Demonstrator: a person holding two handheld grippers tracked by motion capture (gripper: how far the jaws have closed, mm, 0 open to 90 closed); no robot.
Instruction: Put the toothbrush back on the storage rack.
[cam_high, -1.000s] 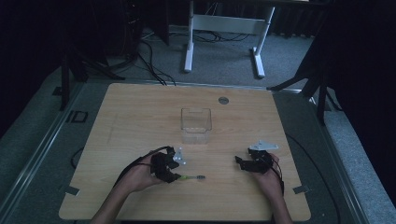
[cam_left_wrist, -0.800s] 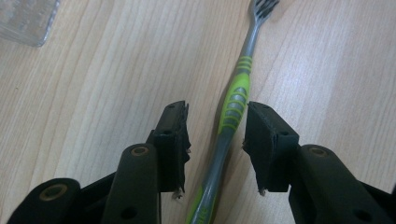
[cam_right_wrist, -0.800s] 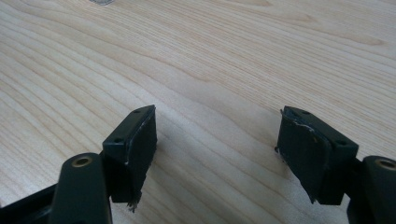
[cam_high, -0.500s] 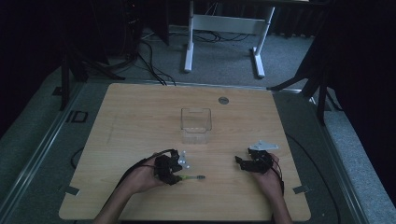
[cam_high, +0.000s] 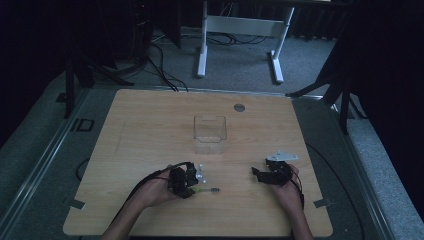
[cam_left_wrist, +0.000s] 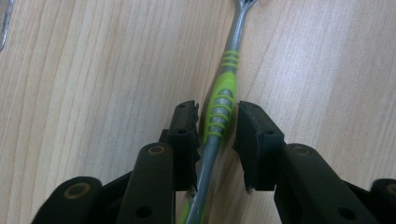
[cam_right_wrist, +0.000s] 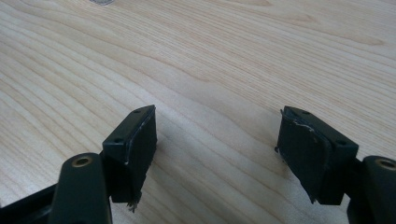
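Between the closing jaws of the left tool (cam_left_wrist: 217, 123) a green-and-grey toothbrush (cam_left_wrist: 219, 109) is straddled, a slim gap remaining at each pad; its ends are cut off. The right tool (cam_right_wrist: 217, 140) is held released above bare tabletop (cam_right_wrist: 224, 56). Beyond, a clear container (cam_high: 210, 132) is faintly seen.

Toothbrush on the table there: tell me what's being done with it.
A person is working at a wooden table with a tool in each hand. The left tool has just been closing around the grey and green toothbrush, which lies flat between its pads; a slight gap shows on one side. The right tool rests open over bare wood. A clear container stands farther back.
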